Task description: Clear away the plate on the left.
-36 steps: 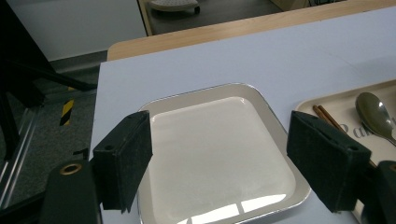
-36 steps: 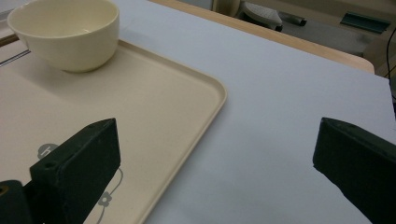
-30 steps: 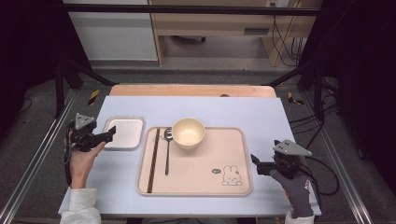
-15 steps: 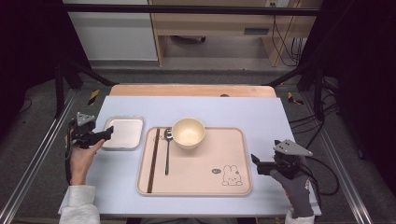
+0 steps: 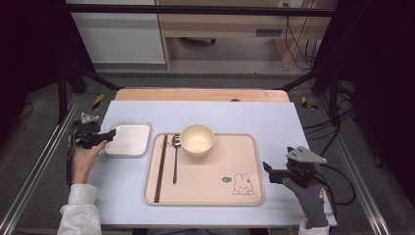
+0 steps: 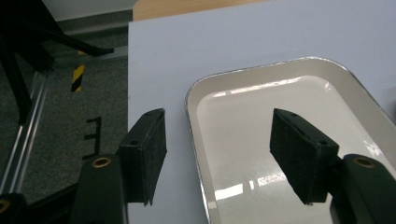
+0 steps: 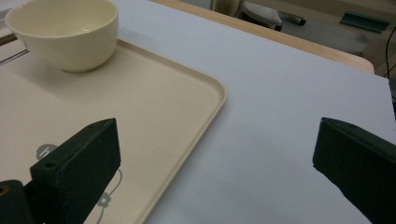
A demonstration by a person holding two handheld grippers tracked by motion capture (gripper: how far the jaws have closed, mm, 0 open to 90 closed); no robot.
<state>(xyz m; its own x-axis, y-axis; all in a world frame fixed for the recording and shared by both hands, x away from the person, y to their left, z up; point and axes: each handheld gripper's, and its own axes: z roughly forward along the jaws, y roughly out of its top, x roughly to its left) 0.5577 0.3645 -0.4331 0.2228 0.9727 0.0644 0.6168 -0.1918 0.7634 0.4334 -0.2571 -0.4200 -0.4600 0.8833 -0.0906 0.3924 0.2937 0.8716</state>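
1. My left gripper [image 5: 108, 134] sits at the left rim of the shallow white rectangular metal dish [image 5: 128, 139], which lies on the pale blue table top [image 5: 274, 122] just left of the beige plastic serving tray [image 5: 210, 171].
2. In the left gripper view, I see the dish [image 6: 280, 116] rim running between the two black jaws: one jaw stands over the table outside the rim, the other over the glossy dish floor.
3. The jaws have just been closing but are partly apart, with neither pad pressing the rim; nothing is gripped.
4. My right gripper [image 5: 268, 171] rests near the tray's right edge, well apart from the dish.
5. In the right gripper view its jaws stand wide, holding nothing, one over the tray [image 7: 154, 107] corner, the other over bare table.
6. On the tray sit a cream round bowl [image 5: 197, 139], a metal spoon [image 5: 175, 159] and dark brown chopsticks [image 5: 161, 169].
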